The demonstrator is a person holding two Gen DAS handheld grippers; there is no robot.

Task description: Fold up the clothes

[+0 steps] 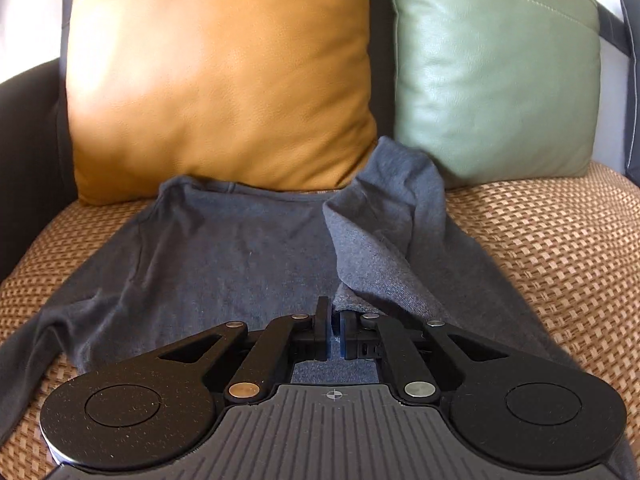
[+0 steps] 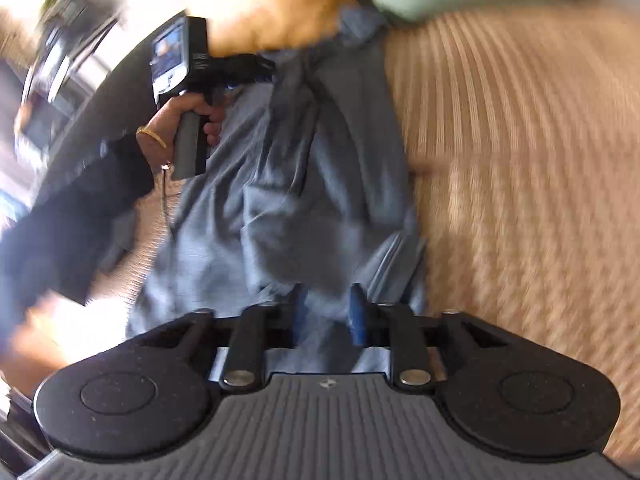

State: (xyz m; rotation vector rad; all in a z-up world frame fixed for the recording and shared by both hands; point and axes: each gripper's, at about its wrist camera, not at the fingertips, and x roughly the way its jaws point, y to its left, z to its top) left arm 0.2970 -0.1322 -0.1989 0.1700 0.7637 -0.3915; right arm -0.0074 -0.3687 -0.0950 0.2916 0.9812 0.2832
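Left gripper (image 1: 333, 330) is sitting low over the grey long-sleeved top (image 1: 224, 248), its jaws drawn almost together on a raised fold of the fabric. Right gripper (image 2: 329, 314) is hovering over the same top (image 2: 288, 184) with its jaws apart, cloth showing between them; that view is blurred. Beneath it all, the woven brown sofa seat (image 1: 540, 248) is carrying the top, which is lying spread flat with one sleeve trailing left and its right side folded in over the body. An ochre cushion (image 1: 220, 80) and a green cushion (image 1: 496, 72) are leaning against the sofa back, touching the top's collar end. From the right wrist view, the person's hand (image 2: 188, 116) is gripping the other gripper's handle.
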